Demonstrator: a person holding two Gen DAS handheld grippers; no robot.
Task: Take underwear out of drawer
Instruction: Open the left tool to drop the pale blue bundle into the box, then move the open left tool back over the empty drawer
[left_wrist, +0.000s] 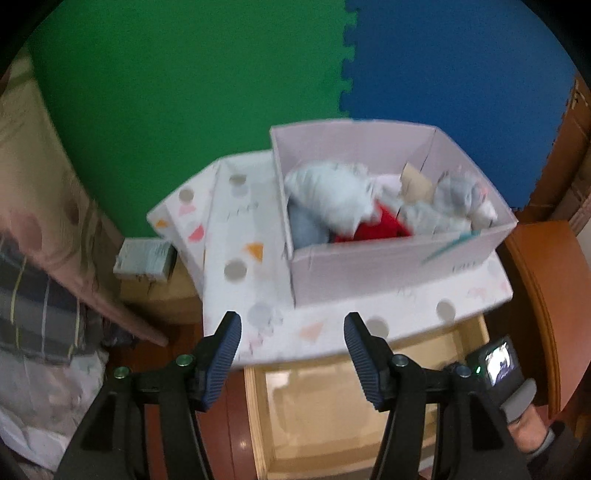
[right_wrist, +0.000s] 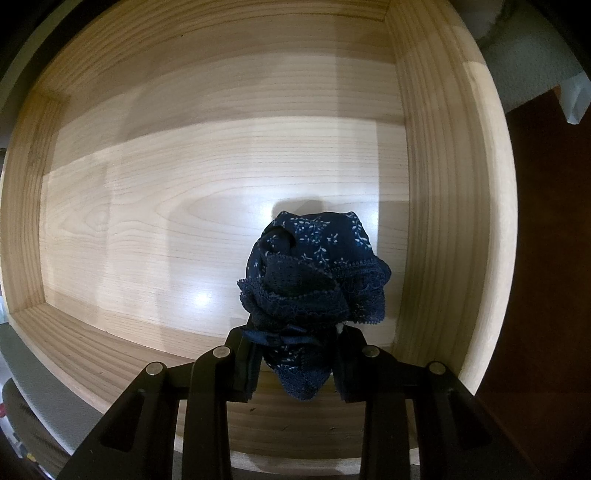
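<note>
In the right wrist view, navy underwear (right_wrist: 314, 273) with small white flowers and a lace trim hangs bunched over the pale wooden drawer (right_wrist: 450, 206). My right gripper (right_wrist: 295, 354) points straight down and is shut on its waistband. The drawer floor around it is bare wood. In the left wrist view my left gripper (left_wrist: 291, 332) stands open with nothing between its blue-padded fingers (left_wrist: 221, 354). It hovers in front of a pinkish cardboard box (left_wrist: 369, 269) that holds several pieces of clothing (left_wrist: 332, 195), white, grey and red. The same drawer (left_wrist: 255, 406) shows below it.
The box rests on a white sheet with coloured dots (left_wrist: 236, 236). Green (left_wrist: 166, 92) and blue (left_wrist: 461, 66) foam mats cover the floor behind. Folded fabric (left_wrist: 44, 314) lies at the left. The other gripper's camera (left_wrist: 498, 363) and a person's hand (left_wrist: 528, 428) are at the lower right.
</note>
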